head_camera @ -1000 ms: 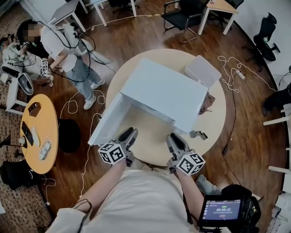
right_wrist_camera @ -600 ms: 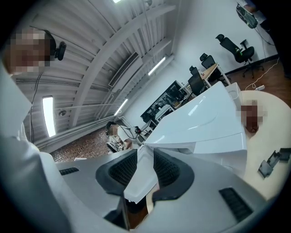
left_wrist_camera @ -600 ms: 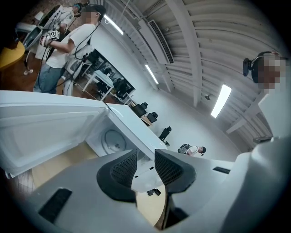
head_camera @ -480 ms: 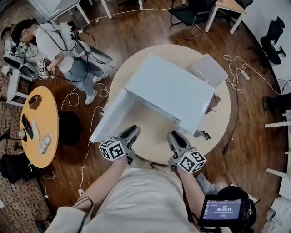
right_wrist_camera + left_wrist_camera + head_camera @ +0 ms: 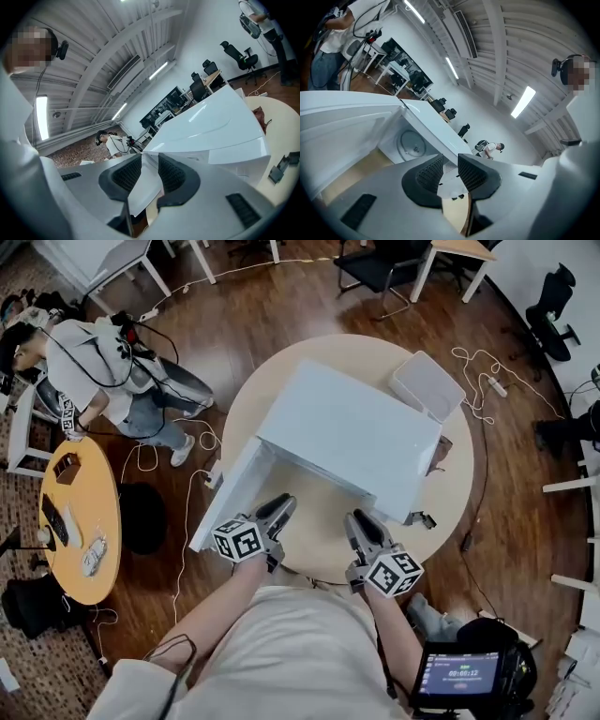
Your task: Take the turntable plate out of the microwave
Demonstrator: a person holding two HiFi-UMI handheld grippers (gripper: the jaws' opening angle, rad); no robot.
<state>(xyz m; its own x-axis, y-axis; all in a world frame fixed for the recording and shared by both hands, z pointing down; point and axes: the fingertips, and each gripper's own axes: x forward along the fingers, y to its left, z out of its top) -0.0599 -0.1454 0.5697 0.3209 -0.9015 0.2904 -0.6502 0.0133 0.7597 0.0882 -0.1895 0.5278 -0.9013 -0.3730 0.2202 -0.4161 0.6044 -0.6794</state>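
Left gripper view, left claw (image 5: 450,163) closing, empty, right claw (image 5: 150,161) parted, empty

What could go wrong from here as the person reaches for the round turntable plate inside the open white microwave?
The left gripper, empty, its jaws having just been closing a little, sits close beside the open white microwave door; reaching in, it might bump the door. The round pale turntable plate lies flat, deep in the white microwave; a one-sided pinch on its rim could slip or tip it against the cavity walls.
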